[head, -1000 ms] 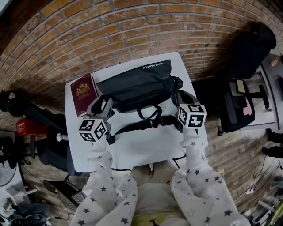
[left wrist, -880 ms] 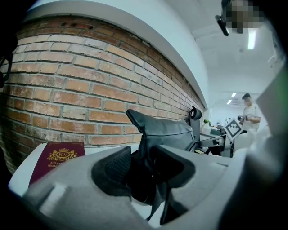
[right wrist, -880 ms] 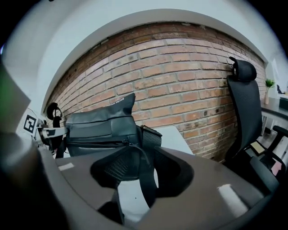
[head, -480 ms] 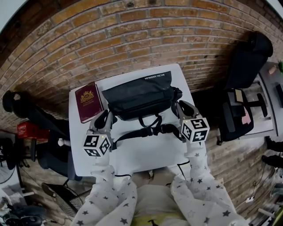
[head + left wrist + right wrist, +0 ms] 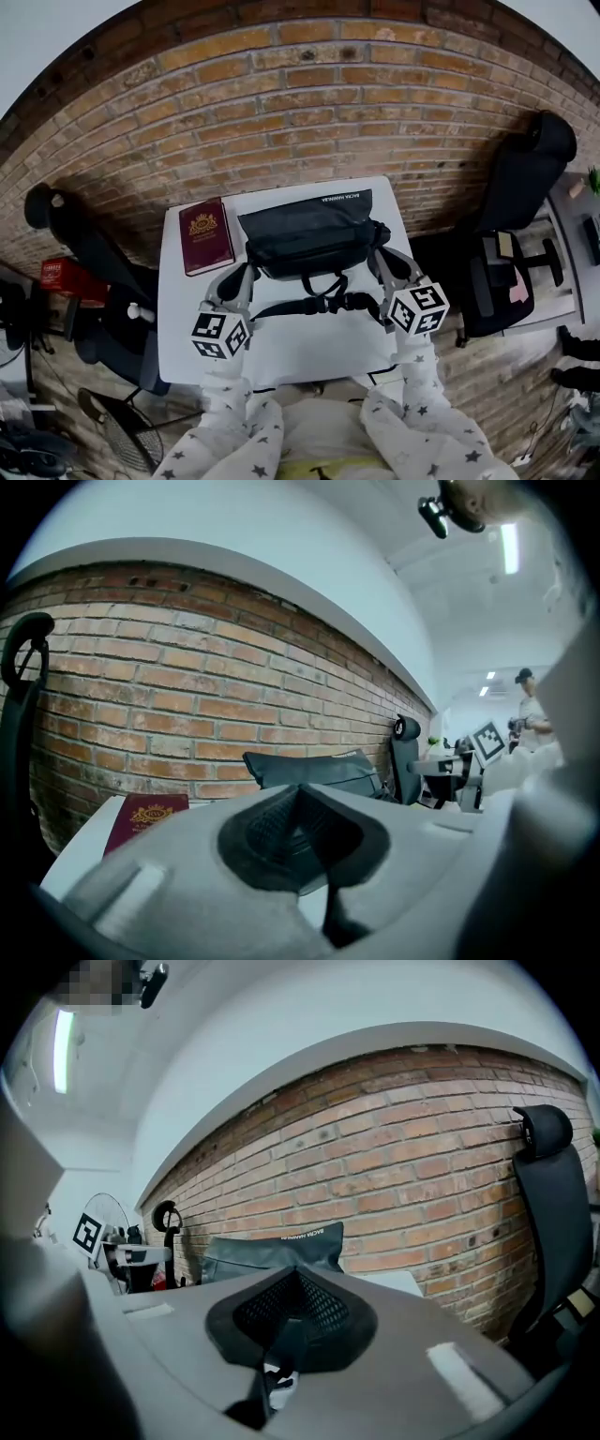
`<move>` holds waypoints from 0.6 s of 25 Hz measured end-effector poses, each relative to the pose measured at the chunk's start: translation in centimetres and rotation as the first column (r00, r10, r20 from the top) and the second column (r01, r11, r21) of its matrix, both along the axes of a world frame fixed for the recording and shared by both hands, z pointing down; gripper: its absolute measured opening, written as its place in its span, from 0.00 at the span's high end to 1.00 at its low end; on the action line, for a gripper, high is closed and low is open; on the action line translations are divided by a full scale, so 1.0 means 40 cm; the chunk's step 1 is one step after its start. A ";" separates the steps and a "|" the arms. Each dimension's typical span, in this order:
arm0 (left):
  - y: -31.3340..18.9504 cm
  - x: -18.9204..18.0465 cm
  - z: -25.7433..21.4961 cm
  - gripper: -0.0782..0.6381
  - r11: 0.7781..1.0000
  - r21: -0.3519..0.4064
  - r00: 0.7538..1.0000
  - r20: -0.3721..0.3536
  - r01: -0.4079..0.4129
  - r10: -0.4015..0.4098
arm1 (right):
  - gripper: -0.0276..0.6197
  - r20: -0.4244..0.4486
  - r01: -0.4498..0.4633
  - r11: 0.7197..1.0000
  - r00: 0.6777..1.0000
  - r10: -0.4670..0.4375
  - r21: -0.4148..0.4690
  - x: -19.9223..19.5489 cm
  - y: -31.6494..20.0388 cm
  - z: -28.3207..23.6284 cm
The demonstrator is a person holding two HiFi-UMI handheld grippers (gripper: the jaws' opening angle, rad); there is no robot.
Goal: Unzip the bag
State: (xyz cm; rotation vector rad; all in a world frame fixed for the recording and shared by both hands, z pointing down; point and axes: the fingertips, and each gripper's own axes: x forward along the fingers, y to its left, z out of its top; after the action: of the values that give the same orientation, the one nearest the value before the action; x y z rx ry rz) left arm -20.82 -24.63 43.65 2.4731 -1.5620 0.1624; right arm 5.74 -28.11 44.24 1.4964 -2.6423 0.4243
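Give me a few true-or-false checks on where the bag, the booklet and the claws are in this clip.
1. The maroon booklet with a gold crest lies left of the black fabric bag on the white table. True.
2. The bag hangs on the office chair. False: it stands on the table by the brick wall.
3. The bag's black strap lies in front of it. True.
4. Both claws are wide open. False: the left claw and right claw are shut, having just closed, on nothing.

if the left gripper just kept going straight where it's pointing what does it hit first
Most likely the black bag: in the left gripper view it sits straight beyond the shut left gripper, with the maroon passport off to the left. Depth is unclear, so it might only graze the bag's end.
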 end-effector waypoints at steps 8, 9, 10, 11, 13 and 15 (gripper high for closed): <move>0.045 0.015 -0.083 0.89 0.998 0.064 1.000 -0.008 0.027 -0.026 | 0.94 0.116 0.040 0.994 0.992 -0.051 0.100 -0.009 0.027 -0.122; 0.050 0.018 -0.094 0.89 0.997 0.074 1.000 -0.009 0.029 -0.029 | 0.94 0.126 0.046 0.992 0.990 -0.061 0.114 -0.010 0.030 -0.138; 0.055 0.021 -0.104 0.89 0.996 0.084 0.999 -0.009 0.031 -0.030 | 0.94 0.135 0.053 0.990 0.988 -0.070 0.129 -0.013 0.033 -0.153; 0.060 0.025 -0.114 0.89 0.995 0.093 0.999 -0.006 0.032 -0.031 | 0.94 0.143 0.059 0.988 0.987 -0.080 0.143 -0.015 0.037 -0.168; 0.066 0.036 -0.132 0.89 0.994 0.110 1.000 0.000 0.030 -0.030 | 0.94 0.156 0.067 0.984 0.983 -0.094 0.168 -0.017 0.043 -0.194; 0.069 0.046 -0.152 0.89 0.992 0.126 1.000 -0.004 0.030 -0.029 | 0.94 0.166 0.072 0.979 0.981 -0.104 0.189 -0.017 0.048 -0.214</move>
State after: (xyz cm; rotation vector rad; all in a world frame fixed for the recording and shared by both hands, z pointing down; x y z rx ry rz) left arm -18.98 -21.89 37.58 2.5414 -1.6551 0.0586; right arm 5.04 -26.19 35.66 1.4421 -2.9444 0.3290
